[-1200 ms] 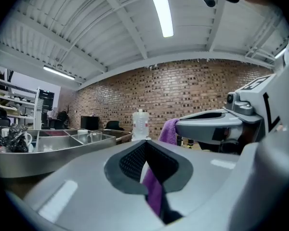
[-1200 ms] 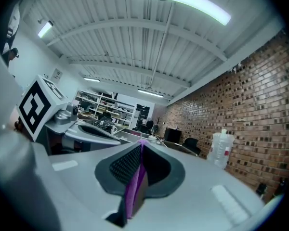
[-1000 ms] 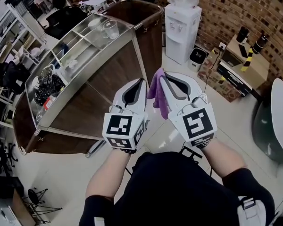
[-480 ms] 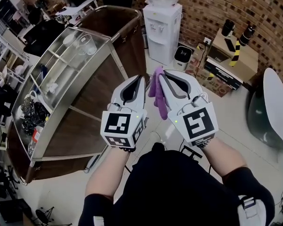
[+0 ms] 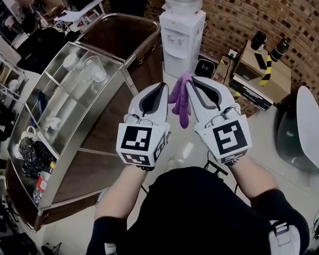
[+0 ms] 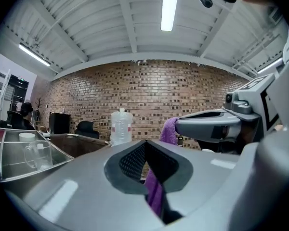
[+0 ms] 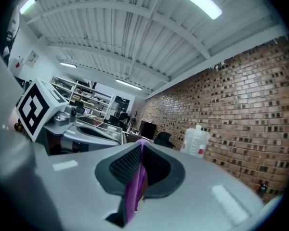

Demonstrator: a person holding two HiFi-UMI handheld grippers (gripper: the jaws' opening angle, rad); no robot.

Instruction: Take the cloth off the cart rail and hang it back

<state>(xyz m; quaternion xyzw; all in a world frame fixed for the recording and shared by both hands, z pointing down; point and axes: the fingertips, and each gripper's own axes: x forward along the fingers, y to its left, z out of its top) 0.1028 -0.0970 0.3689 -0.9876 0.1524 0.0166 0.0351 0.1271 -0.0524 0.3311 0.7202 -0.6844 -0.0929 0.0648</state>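
Brick wall (image 5: 266, 15) and a water dispenser (image 5: 182, 36) stand ahead of us, the steel cart (image 5: 126, 78) lies to our left, and the purple cloth (image 5: 181, 102) hangs in the air between our two tools, well clear of the cart. Our right tool (image 5: 191, 82) is clamped on the cloth's upper part, while our left tool (image 5: 162, 86) beside it has its jaws together on nothing we can see. We judge the cloth light, soft and limp, likely to sag and bunch, so pinching its top edge at two corners should spread it for draping.

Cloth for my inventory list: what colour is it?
The cloth is purple, clearest in the head view.
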